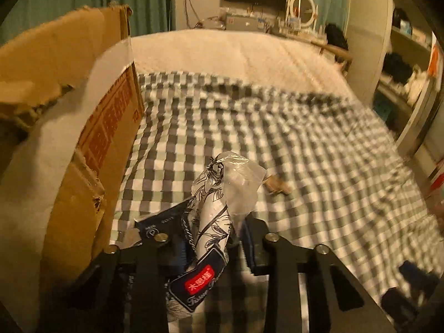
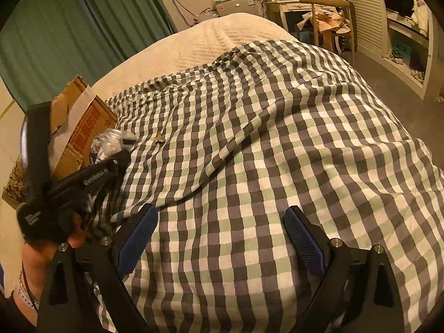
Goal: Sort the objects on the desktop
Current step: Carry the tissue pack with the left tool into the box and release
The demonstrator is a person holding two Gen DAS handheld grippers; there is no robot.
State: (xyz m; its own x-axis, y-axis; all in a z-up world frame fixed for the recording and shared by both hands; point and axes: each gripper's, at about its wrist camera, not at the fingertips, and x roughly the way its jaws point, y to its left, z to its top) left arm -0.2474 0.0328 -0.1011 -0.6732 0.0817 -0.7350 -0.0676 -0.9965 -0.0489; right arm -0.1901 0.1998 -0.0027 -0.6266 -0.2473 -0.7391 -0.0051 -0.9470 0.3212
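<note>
Left gripper (image 1: 211, 238) pinching tissue pack (image 1: 205, 222), long axis pointing forward; cardboard box (image 1: 111, 127) just left, at bed's left edge; right gripper (image 2: 220, 238) spread, empty, farther.

A checked blanket (image 2: 263, 144) in grey, white and pale green lies rumpled over a cream quilted mattress (image 2: 199, 41). Behind it hang green curtains (image 2: 55, 36). A wooden chair (image 2: 330, 19) (clothes heaped on its seat) stands by a white dressing table (image 2: 285, 5).

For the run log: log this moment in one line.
left gripper: shut on tissue pack | beside box | right gripper: open, empty, over checked cloth
</note>
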